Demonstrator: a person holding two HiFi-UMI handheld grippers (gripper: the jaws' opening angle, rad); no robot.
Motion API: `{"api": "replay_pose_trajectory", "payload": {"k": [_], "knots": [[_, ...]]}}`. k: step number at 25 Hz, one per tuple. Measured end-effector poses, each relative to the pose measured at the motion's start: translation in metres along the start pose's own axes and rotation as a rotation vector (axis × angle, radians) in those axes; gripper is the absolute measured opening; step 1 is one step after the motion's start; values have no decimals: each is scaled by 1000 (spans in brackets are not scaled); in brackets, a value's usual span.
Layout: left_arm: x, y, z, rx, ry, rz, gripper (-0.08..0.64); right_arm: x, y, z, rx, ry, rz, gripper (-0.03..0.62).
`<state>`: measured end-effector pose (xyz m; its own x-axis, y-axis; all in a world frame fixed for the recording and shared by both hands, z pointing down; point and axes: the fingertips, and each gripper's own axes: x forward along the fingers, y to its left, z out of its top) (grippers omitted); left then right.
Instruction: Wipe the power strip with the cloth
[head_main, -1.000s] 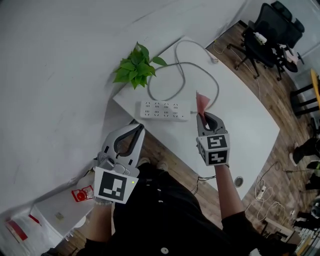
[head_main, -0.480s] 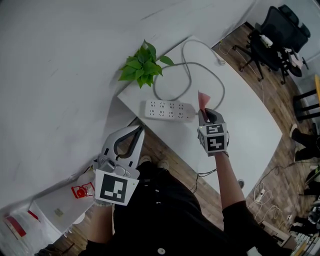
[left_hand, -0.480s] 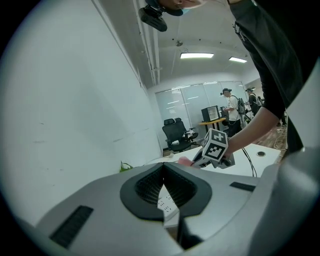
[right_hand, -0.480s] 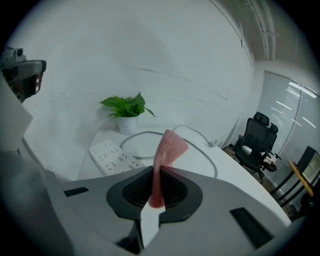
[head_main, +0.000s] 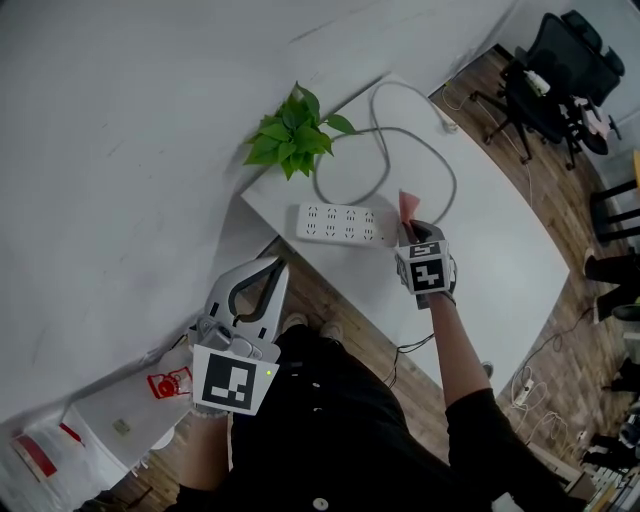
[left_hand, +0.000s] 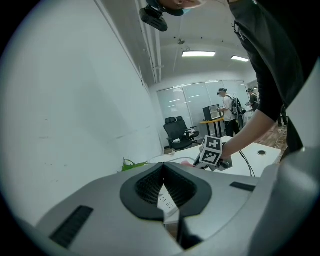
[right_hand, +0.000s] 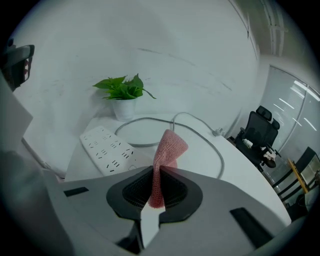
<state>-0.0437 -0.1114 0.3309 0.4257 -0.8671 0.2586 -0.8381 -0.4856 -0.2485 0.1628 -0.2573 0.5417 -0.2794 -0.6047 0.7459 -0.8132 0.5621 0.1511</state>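
Since a second ago my right hand-held gripper (head_main: 418, 232) had crept forward; my left hand-held gripper (head_main: 270, 268) hung nearer me, jaws together, empty. The right pinched the cloth (right_hand: 167, 147) just short of the strip (head_main: 345, 223) on the desk (head_main: 480, 260); I judged dragging it flat, lengthwise, best.

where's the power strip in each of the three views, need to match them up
Head view: power strip at the picture's centre, just below the plant.
Left gripper view: only a sliver, low at centre, in the gap below the left gripper's closed tips.
Right gripper view: left of centre, left of the cloth.
Shared landmark: the green potted plant.
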Motion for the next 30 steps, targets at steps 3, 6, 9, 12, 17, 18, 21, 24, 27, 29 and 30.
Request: {"api": "replay_pose_trajectory", "payload": {"k": [3,6,9,12,17,18,21,24,27,29,30], "knots": [[1,0,-2,-7,8,-5,14,4,1,0,15,3,11,49],[1,0,-3,-9,6,-7,14,7,2,-2,21,18,15,49],[1,1,-4,-12,7,-4,14,10,2,-6,18,30,14,49],[0,2,-5,-10,10,-1,14,13,4,-7,13,35,17,49],[-2,6,-6,-14,12,9,14,14,12,-3,9,32,32,49],[-3,7,-7,-14,12,12,14,14,14,-2,8,31,38,49],[-5,7,-9,-14,17,17,14,17,22,0,-5,33,52,49],[-7,8,-9,-12,17,18,14,19,24,0,-21,38,53,49],[-9,10,-10,-19,13,25,14,21,30,6,-28,34,65,49],[-10,12,-11,-24,15,29,14,24,33,8,-46,37,69,49],[-11,13,-12,-25,16,31,14,25,36,10,-50,37,75,49]]}}
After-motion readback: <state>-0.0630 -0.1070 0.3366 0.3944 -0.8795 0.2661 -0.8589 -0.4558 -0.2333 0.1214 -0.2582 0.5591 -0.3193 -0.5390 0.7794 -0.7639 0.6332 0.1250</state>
